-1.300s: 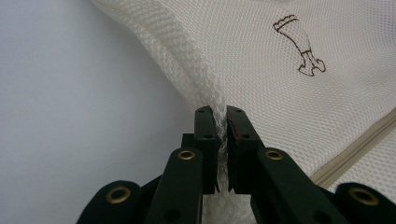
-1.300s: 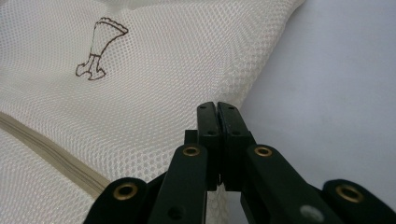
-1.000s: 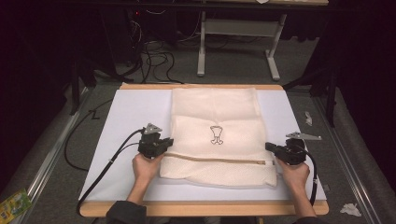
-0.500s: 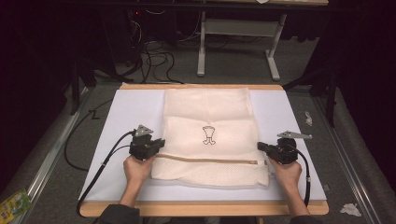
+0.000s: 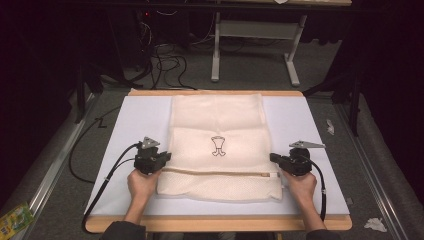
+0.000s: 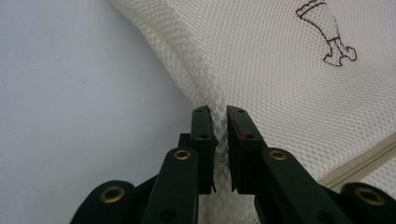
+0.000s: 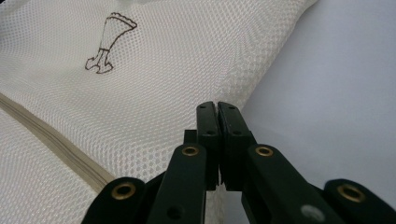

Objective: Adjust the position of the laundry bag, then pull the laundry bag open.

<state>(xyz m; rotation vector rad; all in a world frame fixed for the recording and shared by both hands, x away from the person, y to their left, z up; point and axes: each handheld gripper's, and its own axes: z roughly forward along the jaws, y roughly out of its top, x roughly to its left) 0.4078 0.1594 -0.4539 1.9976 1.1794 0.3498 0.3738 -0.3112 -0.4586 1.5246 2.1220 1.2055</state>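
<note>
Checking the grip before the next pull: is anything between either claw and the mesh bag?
Nothing visible. The left claw pinches the mesh laundry bag at its left edge, the right claw at its right edge.

Bright table, dark room.
Even light falls on the table (image 5: 300,115) from above; around it everything is dim, shadows are soft, and both gripper views blur near their bottom edges.
</note>
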